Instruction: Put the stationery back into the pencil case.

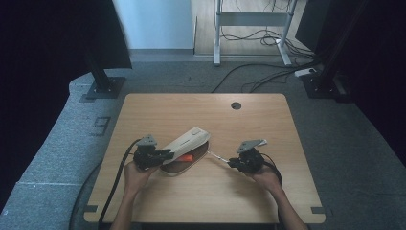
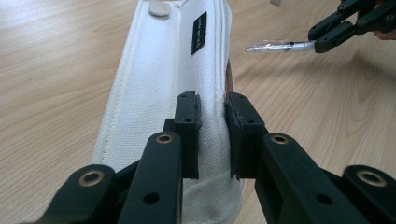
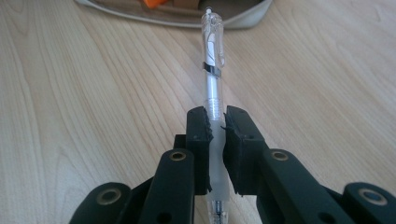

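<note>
Closest to the high view are the person's two forearms, coming over the near edge of the desk (image 1: 201, 196), each hand with a gripper. On the person's left, the left gripper (image 1: 165, 154) is clenched on the white fabric flap of a pencil case (image 1: 184, 146); in the left gripper view its pads (image 2: 188, 135) pinch a fold of the cloth near the flap's seam, and the flap is lifted above the desk. On the right, the right gripper (image 1: 231, 163) is grasping a clear pen (image 3: 212, 70); in the right gripper view the pads (image 3: 198, 149) press on the frosted grip part of the pen, and the clip end points away from the gripper toward the pencil case. That end is near the open rim of the case but apart from it. Inside the open case lies something orange (image 1: 186, 157). The case rests around the middle of the desk, a little toward the near edge. A round cable hole (image 1: 236, 105) sits close to the far edge.
</note>
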Available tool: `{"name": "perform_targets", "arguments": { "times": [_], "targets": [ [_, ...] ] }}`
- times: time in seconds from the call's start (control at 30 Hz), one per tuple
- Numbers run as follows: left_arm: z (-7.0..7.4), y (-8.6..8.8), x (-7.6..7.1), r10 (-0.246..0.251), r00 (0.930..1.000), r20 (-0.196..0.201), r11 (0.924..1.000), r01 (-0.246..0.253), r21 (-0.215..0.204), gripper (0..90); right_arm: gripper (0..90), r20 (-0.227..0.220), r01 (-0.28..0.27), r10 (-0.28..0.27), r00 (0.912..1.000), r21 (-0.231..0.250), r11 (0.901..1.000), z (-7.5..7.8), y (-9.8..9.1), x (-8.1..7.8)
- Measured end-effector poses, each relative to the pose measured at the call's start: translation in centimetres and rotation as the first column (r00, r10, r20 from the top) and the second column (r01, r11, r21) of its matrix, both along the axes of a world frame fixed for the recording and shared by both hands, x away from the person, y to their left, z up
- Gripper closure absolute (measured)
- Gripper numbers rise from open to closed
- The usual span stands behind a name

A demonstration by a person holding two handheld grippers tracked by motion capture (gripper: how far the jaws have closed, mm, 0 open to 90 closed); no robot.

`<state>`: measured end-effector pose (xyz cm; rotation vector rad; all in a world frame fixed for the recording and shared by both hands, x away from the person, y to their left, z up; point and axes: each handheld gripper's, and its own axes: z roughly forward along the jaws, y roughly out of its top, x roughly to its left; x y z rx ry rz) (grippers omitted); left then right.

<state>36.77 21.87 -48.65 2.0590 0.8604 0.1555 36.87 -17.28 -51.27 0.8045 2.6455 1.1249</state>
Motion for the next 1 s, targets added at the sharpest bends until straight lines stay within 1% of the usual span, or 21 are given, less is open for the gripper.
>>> {"name": "perform_targets", "arguments": {
  "times": [0.27, 0.43, 0.8, 1.0],
  "targets": [
    [0.1, 0.1, -0.1, 0.005, 0.9999, 0.01, 0.9999, -0.005, -0.009, 77.1, 78.7, 0.004, -0.022, 0.021, 0.9998, 0.01, 0.9997, 0.6, 1.2, 0.4],
    [0.2, 0.1, 0.0, 0.008, 0.9999, 0.008, 0.9996, -0.007, -0.026, 77.1, 78.7, 0.0, -0.038, 0.038, 0.9993, 0.013, 0.9992, 0.7, 2.3, 0.8],
    [0.3, 0.2, -0.1, 0.004, 1.0, 0.009, 0.9995, -0.004, -0.03, 77.1, 78.7, 0.002, -0.062, 0.062, 0.9981, 0.013, 0.998, 1.1, 4.0, 1.5],
    [0.3, 0.2, -0.1, 0.002, 1.0, 0.009, 0.9995, -0.001, -0.031, 77.1, 78.7, 0.001, -0.076, 0.076, 0.9971, 0.009, 0.997, 1.0, 5.0, 1.8]
  ]
}}
